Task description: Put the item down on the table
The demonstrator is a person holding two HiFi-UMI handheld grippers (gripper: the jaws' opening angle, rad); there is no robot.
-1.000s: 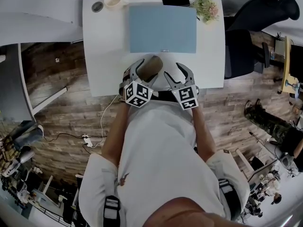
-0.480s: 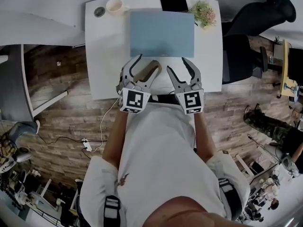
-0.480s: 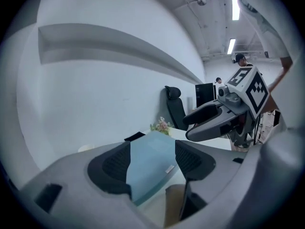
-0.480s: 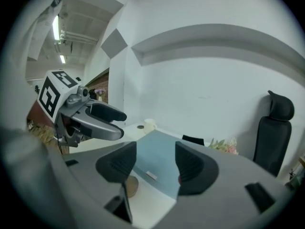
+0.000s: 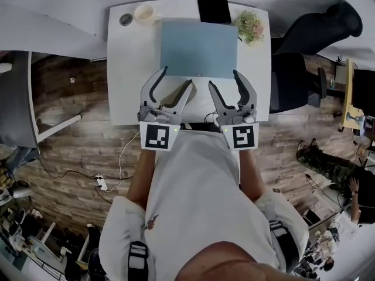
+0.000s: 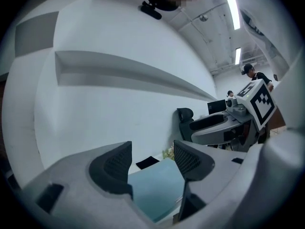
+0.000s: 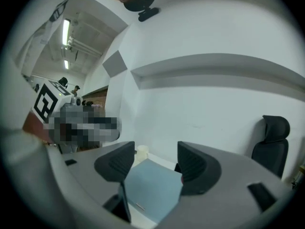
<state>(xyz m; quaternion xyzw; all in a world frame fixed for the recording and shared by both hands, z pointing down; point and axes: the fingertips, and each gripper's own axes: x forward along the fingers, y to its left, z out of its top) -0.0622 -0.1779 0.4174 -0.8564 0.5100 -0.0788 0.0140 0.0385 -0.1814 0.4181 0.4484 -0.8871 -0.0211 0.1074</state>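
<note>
Both jaw pairs stand apart and empty: left gripper (image 5: 177, 76), right gripper (image 5: 223, 78). Brown item (image 5: 174, 93) lies on the white table (image 5: 126, 69), beside the blue mat (image 5: 199, 48).

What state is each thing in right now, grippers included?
left gripper: jaws apart, nothing between them.
right gripper: jaws apart, empty.
brown item: lying on the white table, not held.
cup: upright, contents unclear.
blue mat: lying flat.
potted plant: upright.
</note>
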